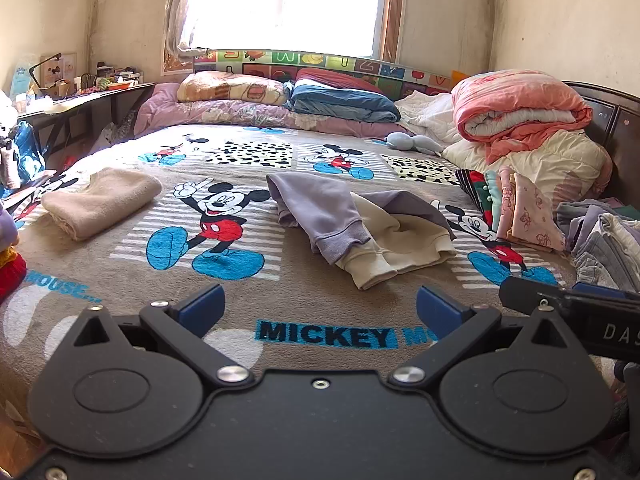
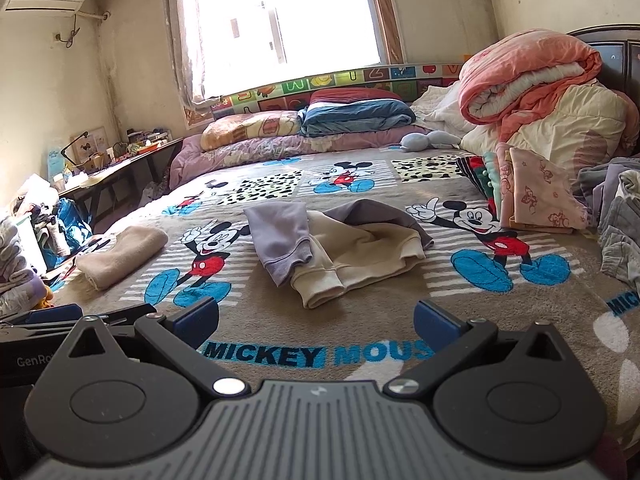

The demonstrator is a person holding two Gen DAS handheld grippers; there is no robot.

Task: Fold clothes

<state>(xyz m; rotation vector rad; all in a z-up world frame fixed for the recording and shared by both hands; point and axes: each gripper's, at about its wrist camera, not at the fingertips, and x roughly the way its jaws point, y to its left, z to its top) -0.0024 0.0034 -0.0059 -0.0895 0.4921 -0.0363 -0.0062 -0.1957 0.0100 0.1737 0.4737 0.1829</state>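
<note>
left wrist view: left gripper [image 1: 320, 306] spread wide, nothing between the blue pads [image 1: 202, 304], hovering low over the mickey blanket [image 1: 120, 272] near the foot of the bed

right wrist view: right gripper [image 2: 316, 320] same deal, jaws wide apart and empty, sitting just beside the left one, whose black body pokes into the left edge of this view

task item: lavender and cream sweatshirt [image 1: 360, 220] lying crumpled mid-bed, straight ahead of both grippers, not touched by either

sweatshirt state: partly inside out by the look of it, cream lining showing, lavender sleeve [image 1: 320, 216] flopped over the cream cuff [image 1: 370, 270] closest to the grippers

already done, probably: beige folded piece [image 1: 100, 200] off to the left, small stack of patterned folded clothes [image 1: 520, 212] on the right

still waiting: loose grey and lilac heap [image 1: 604, 244] at the right edge

step in hand, best guess: lining up to grab and flatten the sweatshirt before any fold

risk 1: pinching the cuff only, then dragging the whole bundle along the blanket instead of opening it out

risk 2: grabbing both layers where the sleeve overlaps, so the twist stays locked in and gets folded in

risk 3: fuzzy blanket pile getting caught in the pads along with the fabric

risk 4: grippers this close to each other bumping on the reach in

risk 5: sliding the sweatshirt right and knocking over the patterned stack
</note>
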